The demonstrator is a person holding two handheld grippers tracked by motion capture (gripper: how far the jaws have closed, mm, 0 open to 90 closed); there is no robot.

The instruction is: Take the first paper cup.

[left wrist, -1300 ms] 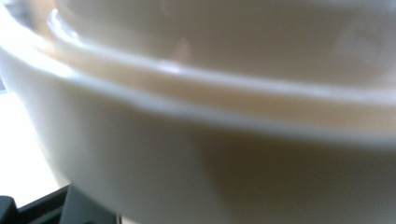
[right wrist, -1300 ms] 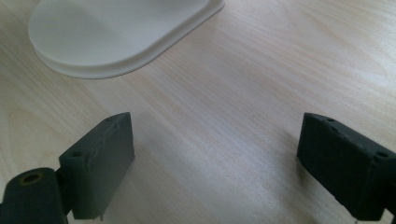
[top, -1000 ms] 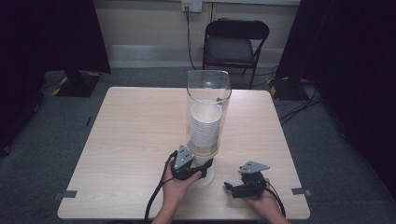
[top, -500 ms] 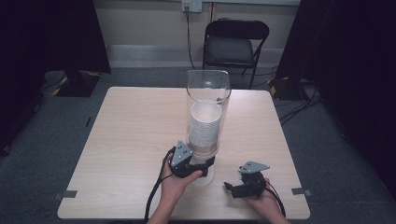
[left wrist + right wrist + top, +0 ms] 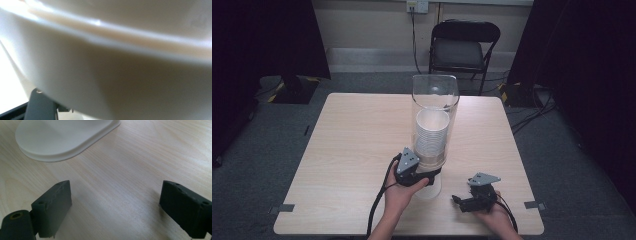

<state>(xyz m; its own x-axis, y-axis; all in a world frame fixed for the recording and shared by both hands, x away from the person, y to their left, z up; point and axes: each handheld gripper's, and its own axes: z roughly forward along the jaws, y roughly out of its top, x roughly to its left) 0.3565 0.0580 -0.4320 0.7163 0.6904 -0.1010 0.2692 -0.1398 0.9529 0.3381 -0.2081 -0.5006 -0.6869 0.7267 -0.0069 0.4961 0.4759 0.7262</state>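
Observation:
A tall clear tube (image 5: 435,100) stands on a white base (image 5: 432,190) at the table's near middle, with a stack of white cups (image 5: 431,137) inside. My left gripper (image 5: 428,178) is pressed against the bottom of the tube, just above the base. In the left gripper view a blurred white curved surface (image 5: 125,75) sits right against the camera, and one black finger (image 5: 37,107) shows at the lower left; its grip is hidden. My right gripper (image 5: 459,201) rests low near the table's front right, open over bare wood (image 5: 115,192). The base's rim (image 5: 62,142) lies beyond it.
The light wooden table (image 5: 352,150) has wide free room on its left half and behind the tube. A black folding chair (image 5: 464,47) stands past the far edge. A cable (image 5: 379,210) trails from the left gripper toward the front edge.
The left gripper has edged slightly left along the bottom of the tube. The right gripper has stayed where it was.

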